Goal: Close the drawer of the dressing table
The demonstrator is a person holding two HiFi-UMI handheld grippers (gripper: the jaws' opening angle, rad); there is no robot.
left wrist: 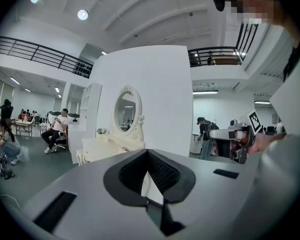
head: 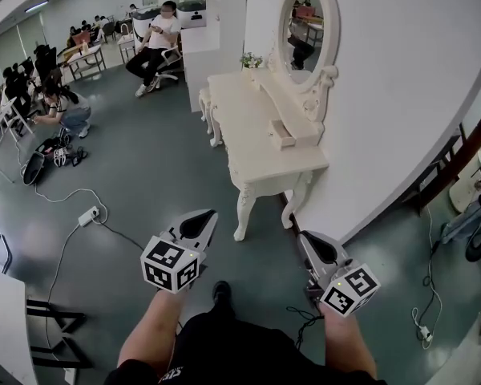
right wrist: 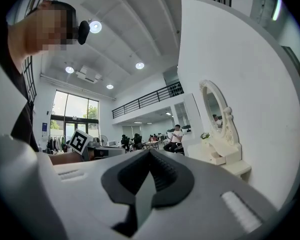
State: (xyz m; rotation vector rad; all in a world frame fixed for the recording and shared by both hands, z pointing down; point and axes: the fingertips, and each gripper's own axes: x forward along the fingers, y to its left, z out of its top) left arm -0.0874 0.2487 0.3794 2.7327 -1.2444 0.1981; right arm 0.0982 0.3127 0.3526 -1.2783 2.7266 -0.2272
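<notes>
A cream dressing table (head: 256, 139) with an oval mirror (head: 303, 26) stands against the white wall, some way ahead of me. On its raised shelf a small drawer (head: 282, 135) sticks out, open. My left gripper (head: 211, 213) and right gripper (head: 303, 236) hover over the floor short of the table, both shut and empty. In the left gripper view the table (left wrist: 102, 146) lies beyond the shut left gripper (left wrist: 148, 156). In the right gripper view the pulled-out drawer (right wrist: 216, 159) shows to the right of the shut right gripper (right wrist: 150, 154).
A small plant (head: 251, 59) sits at the table's far end. A power strip and cable (head: 88, 215) lie on the floor to the left. A black chair (head: 48, 327) stands near left, a wooden chair (head: 457, 163) at the right. Several people sit far back left.
</notes>
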